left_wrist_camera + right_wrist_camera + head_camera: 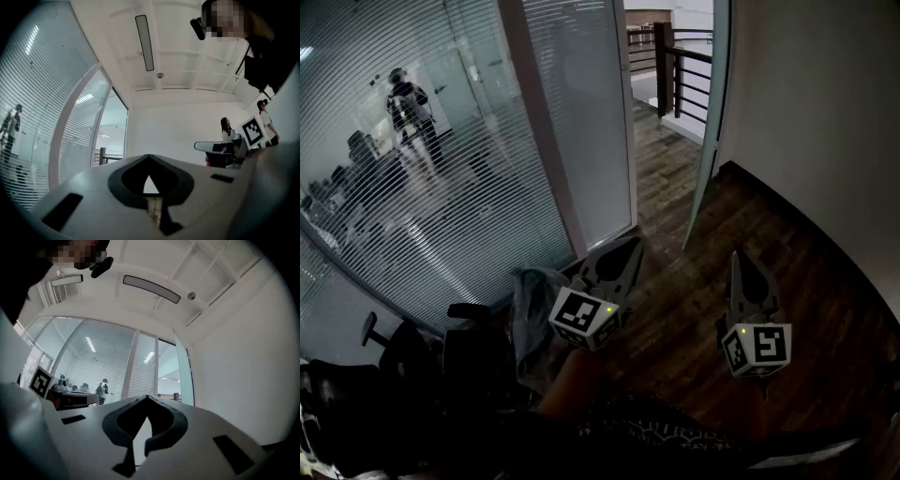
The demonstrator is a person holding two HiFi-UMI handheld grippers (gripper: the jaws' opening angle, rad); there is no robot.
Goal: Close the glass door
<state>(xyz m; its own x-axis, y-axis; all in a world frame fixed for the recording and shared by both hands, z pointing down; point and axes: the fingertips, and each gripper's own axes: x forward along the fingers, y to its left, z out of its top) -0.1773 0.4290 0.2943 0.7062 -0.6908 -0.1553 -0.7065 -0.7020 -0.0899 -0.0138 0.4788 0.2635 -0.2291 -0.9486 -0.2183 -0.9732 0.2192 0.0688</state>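
Our left gripper (630,246) and right gripper (738,261) are both pressed shut and empty, while the glass door (709,122), open at one o'clock, looks heavy, stiff and slick, probably best pushed near its free edge.

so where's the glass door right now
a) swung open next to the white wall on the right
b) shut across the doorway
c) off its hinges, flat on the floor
a: the glass door stands swung open beside the white wall, and the railing beyond shows through the free doorway.
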